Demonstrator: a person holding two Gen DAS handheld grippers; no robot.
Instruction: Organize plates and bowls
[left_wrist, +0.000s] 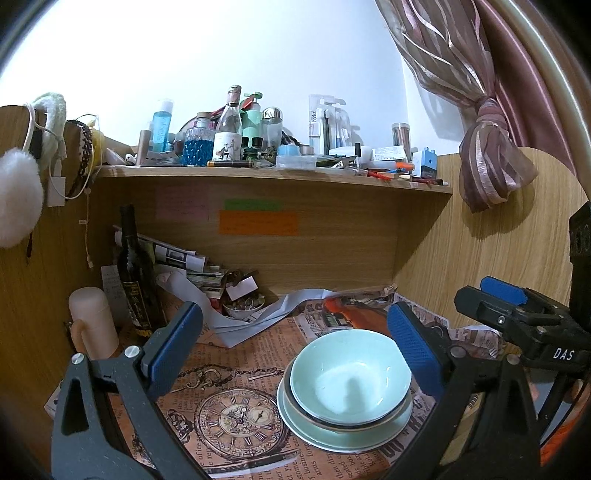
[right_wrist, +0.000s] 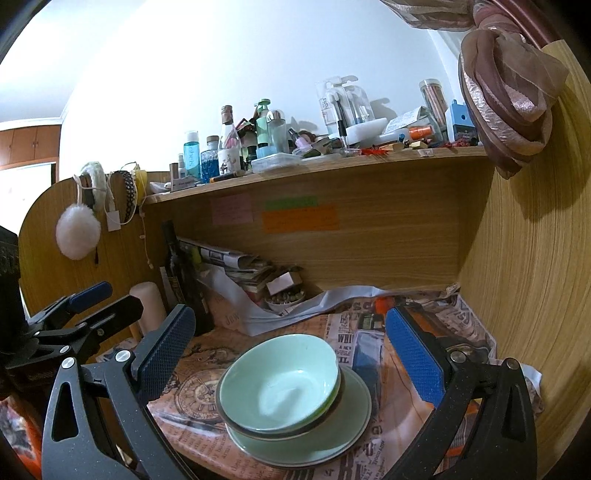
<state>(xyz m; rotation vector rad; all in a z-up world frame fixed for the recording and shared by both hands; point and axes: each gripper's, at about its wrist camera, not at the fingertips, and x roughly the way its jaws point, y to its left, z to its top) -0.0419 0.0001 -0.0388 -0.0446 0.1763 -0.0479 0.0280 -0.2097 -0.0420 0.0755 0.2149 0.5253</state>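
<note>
A pale green bowl (left_wrist: 351, 376) sits nested in a dark-rimmed bowl (left_wrist: 345, 424) on a pale green plate (left_wrist: 332, 439), all stacked on the newspaper-covered desk. The stack also shows in the right wrist view, bowl (right_wrist: 280, 384) over plate (right_wrist: 354, 413). My left gripper (left_wrist: 295, 350) is open and empty, held above and just behind the stack. My right gripper (right_wrist: 291, 350) is open and empty, jaws wide to either side of the stack. The right gripper appears at the right edge of the left wrist view (left_wrist: 517, 314).
A dark wine bottle (left_wrist: 135, 273), a cream cylinder (left_wrist: 92, 317), folded papers and a small bowl of trinkets (left_wrist: 243, 308) crowd the back left. A shelf (left_wrist: 273, 173) above holds several bottles. Wooden panels close in the left, back and right sides.
</note>
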